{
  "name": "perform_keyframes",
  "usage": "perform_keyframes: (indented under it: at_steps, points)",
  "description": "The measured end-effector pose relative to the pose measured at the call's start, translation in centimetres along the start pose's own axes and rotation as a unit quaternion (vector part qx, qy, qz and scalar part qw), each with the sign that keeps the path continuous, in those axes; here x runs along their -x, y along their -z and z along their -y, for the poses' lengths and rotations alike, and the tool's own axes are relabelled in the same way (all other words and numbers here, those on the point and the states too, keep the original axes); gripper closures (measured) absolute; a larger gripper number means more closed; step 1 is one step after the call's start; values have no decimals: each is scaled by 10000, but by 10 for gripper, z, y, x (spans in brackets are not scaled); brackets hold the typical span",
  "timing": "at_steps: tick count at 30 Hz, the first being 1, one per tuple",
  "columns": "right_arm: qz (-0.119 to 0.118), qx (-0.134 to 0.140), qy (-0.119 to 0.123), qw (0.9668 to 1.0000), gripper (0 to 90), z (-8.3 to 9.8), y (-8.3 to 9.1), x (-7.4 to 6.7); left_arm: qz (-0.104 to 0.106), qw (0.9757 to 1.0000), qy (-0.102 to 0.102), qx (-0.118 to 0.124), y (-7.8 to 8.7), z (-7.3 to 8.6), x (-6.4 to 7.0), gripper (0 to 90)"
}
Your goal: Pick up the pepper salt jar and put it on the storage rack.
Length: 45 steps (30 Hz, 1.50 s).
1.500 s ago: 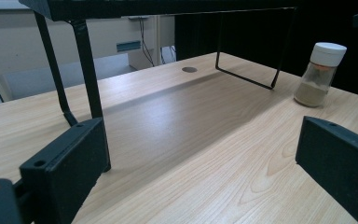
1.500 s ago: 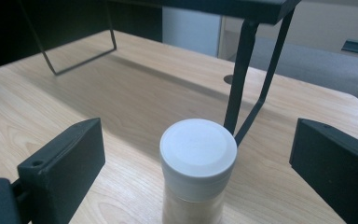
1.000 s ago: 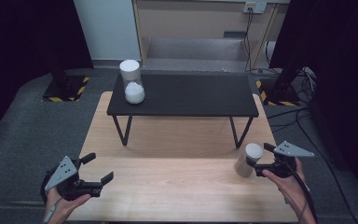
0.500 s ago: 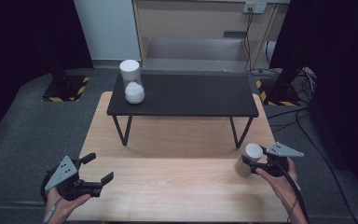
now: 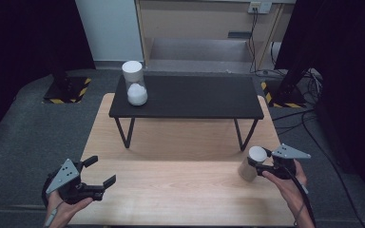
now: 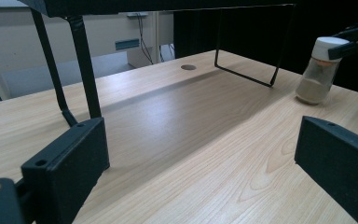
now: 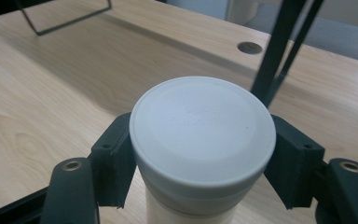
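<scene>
A small clear jar with a white lid and sandy contents stands at the right of the wooden table. My right gripper is shut on it just under the lid, one pad on each side. In the left gripper view the same jar leans slightly with its base at the wood. My left gripper hovers at the table's near left corner, its jaws wide open with nothing between them.
A low black table on thin wire legs stands across the far half of the wooden table. A taller clear jar with a white lid and white contents sits at its left end. A cable hole lies in the wood.
The right gripper's jaws have closed on the jar below its lid. The left gripper has stayed where it was.
</scene>
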State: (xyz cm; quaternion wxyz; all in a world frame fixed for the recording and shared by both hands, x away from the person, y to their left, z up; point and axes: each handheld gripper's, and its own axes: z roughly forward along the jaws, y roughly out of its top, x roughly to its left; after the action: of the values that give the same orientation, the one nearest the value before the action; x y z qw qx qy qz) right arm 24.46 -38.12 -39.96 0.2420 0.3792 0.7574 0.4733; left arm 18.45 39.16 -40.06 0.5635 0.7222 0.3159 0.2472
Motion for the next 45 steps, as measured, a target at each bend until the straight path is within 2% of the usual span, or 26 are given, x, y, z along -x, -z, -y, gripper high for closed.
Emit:
perform_keyframes:
  at_steps: [7,13,19,24,30,33,37,45]
  points:
    - [-505,215,68,9985,338,-25,9,9,-21,10000,12,-29,1,1,1,19]
    - [-947,292,232,9948,338,-56,11,14,-96,9999,60,-53,5,3,3,21]
    - [-1294,298,499,9899,338,-95,12,12,-172,9998,93,-51,10,4,6,22]
    - [-1629,372,649,9838,338,-124,12,12,-223,9997,109,-63,13,5,8,22]
    - [-1902,372,793,9778,338,-154,10,11,-255,9996,128,-56,15,6,9,22]
    - [-1972,364,825,9762,338,-164,10,9,-253,9996,135,-44,15,6,9,23]
    - [-1955,348,831,9765,338,-174,11,6,-226,9997,131,-43,15,6,8,23]
    - [-1758,424,743,9807,338,-201,18,7,-225,9997,128,-31,15,6,7,23]
